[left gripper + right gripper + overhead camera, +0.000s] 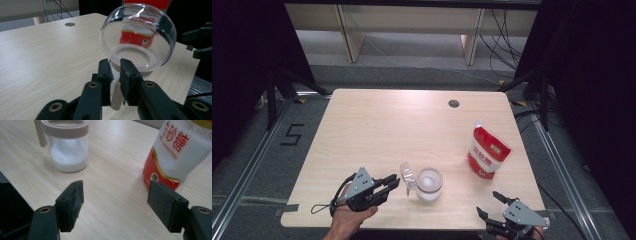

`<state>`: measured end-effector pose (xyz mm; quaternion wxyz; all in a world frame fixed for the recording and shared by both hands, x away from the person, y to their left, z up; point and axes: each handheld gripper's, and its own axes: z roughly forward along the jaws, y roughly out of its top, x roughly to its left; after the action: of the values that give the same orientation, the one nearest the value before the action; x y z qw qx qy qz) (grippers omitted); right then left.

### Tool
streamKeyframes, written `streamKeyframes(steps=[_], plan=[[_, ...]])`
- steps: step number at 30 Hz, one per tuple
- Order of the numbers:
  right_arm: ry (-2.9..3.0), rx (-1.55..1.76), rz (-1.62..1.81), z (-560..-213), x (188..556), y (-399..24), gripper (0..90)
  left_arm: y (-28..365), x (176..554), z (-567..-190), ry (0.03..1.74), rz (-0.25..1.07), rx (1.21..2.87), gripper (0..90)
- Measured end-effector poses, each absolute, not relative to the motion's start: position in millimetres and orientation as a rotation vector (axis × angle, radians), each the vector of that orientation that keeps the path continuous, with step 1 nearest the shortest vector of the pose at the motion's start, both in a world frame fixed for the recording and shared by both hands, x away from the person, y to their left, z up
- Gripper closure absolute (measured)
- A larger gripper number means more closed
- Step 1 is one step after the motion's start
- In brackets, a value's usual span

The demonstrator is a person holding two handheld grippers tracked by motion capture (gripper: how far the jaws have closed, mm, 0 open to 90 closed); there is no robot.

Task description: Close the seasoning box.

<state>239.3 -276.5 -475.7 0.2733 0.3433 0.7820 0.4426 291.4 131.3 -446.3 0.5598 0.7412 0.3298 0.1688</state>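
Left gripper clamped on the beige handle of a glass jar; right gripper with jaws apart, holding nothing.
The jar, part-filled with white grains, stands near the table's near edge, its clear lid tipped open; a red-and-white sugar bag stands to the right, farther off.
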Motion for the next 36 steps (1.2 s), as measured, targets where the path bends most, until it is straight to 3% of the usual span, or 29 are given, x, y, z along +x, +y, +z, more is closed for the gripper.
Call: streamKeyframes(steps=[5,36], plan=[[2.098,0.921,1.200,-475,239,-276,30.0,125,292,-445,0.736,0.380,1.767,86.5],[2.096,0.885,1.184,-475,240,-276,30.1,105,296,-440,0.689,0.368,1.776,87.4]])
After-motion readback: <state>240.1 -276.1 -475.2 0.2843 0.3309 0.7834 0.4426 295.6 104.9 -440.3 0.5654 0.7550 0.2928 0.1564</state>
